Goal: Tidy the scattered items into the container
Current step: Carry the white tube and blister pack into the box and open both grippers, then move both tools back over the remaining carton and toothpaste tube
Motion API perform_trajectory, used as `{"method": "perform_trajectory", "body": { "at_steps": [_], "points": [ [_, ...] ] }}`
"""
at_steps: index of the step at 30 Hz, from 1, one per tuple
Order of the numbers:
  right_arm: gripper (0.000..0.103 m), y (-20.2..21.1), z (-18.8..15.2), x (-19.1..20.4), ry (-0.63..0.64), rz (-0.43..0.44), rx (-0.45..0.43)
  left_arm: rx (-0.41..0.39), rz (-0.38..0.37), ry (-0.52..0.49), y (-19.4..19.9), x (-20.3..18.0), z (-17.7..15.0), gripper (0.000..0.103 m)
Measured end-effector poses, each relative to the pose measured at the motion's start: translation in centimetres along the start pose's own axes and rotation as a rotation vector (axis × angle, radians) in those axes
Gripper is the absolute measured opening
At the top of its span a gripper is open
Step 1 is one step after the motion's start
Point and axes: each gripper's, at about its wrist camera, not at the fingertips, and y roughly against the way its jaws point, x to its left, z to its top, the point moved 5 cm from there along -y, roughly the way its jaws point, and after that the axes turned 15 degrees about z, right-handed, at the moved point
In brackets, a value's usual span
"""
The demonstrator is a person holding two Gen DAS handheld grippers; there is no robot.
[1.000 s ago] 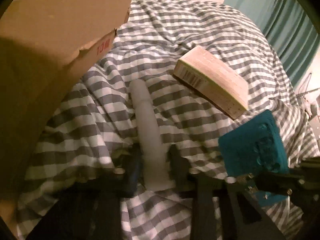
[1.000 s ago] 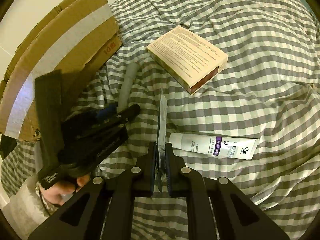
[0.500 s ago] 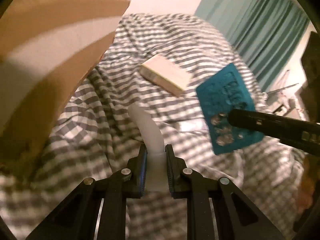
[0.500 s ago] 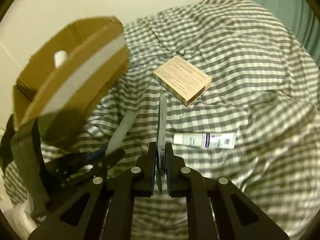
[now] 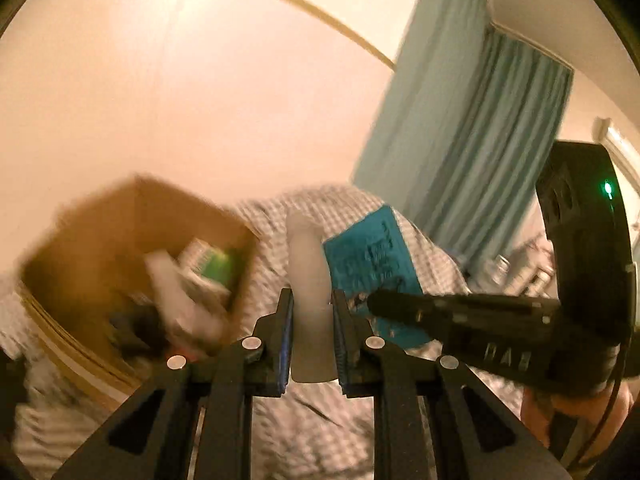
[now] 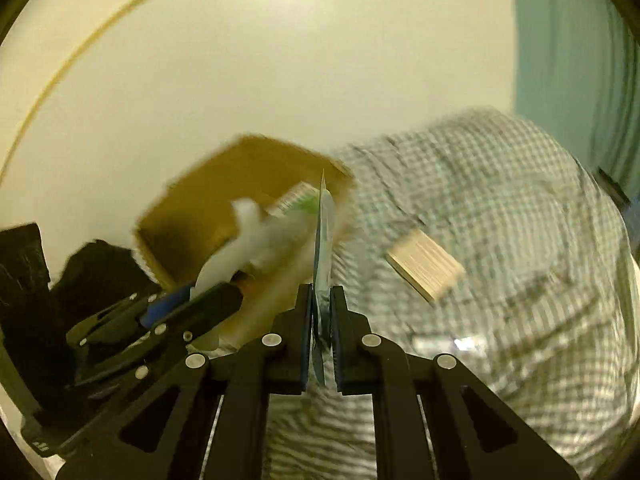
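My left gripper (image 5: 312, 300) is shut on a whitish soft tube (image 5: 308, 272) and holds it raised above the bed, right of the open cardboard box (image 5: 80, 240). The box holds several items, blurred. My right gripper (image 6: 321, 300) is shut on a thin teal blister pack (image 6: 323, 248), seen edge-on, and holds it up near the box (image 6: 224, 184). The pack also shows in the left wrist view (image 5: 372, 256). The left gripper with its tube (image 6: 236, 256) shows at the left of the right wrist view.
The checked duvet (image 6: 500, 208) covers the bed. A tan flat carton (image 6: 426, 266) and a white tube (image 6: 448, 344) lie on it. Teal curtain (image 5: 480, 140) stands at the right, a plain wall behind the box.
Both grippers have lifted off the bed with their items and swung toward the box. The box's open top and contents have come into view.
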Motion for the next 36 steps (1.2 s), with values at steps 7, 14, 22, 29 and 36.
{"method": "perform_trajectory", "body": {
  "at_steps": [7, 14, 22, 29, 36],
  "points": [
    [0.008, -7.5, 4.5, 4.9, 0.073, 0.064, 0.044, 0.021, 0.206, -0.013, -2.7, 8.2, 2.6, 0.018],
    [0.035, -13.4, 5.2, 4.7, 0.100, 0.091, 0.071, 0.018, 0.279, -0.072, -6.0, 10.8, 0.6, 0.026],
    [0.042, -8.9, 4.9, 1.5, 0.074, 0.021, 0.011, -0.019, 0.299, -0.085, -4.7, 8.2, -0.1, 0.076],
    [0.042, -1.6, 1.8, -1.9, 0.060, -0.044, -0.013, -0.026, 0.271, -0.092, -2.2, 1.9, -1.0, 0.097],
    [0.044, 3.9, -2.4, -7.2, 0.015, -0.073, -0.021, 0.004, 0.240, -0.168, -3.0, -5.5, -4.5, 0.101]
  ]
}}
